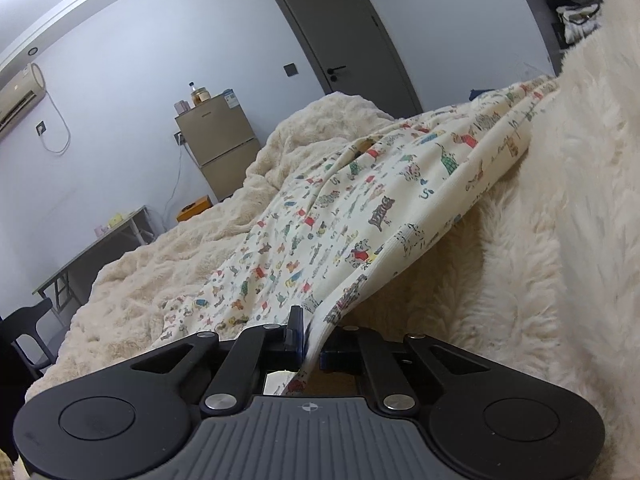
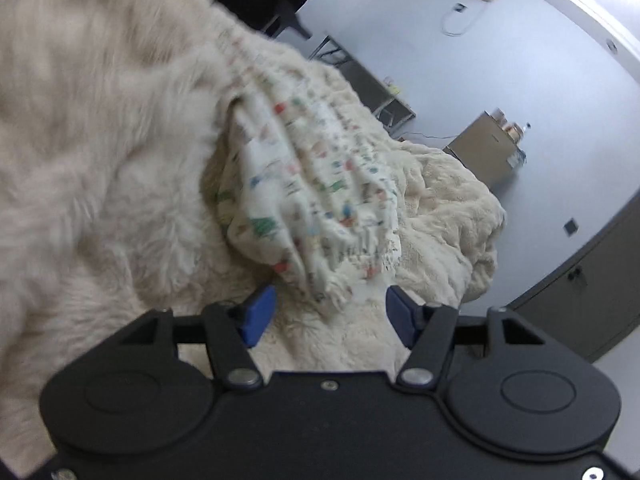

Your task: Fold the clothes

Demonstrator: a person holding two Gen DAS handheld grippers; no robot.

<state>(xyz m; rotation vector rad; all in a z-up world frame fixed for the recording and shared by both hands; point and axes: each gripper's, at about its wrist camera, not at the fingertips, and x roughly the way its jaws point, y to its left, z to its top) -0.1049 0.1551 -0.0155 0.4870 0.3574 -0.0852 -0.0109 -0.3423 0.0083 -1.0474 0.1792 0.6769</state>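
Observation:
A cream garment printed with small coloured animals lies stretched across a fluffy cream blanket on a bed. My left gripper is shut on the garment's near hem, and the cloth runs taut from its blue pads toward the far right. In the right wrist view the same printed garment hangs bunched and blurred just ahead of my right gripper. That gripper stands open, its blue pads wide apart, with only the garment's lowest edge near the gap and no pad touching it.
A long-haired white fur throw rises at the right of the bed. Beyond the bed are a small fridge, a grey desk, a black chair, a dark door and grey cabinets.

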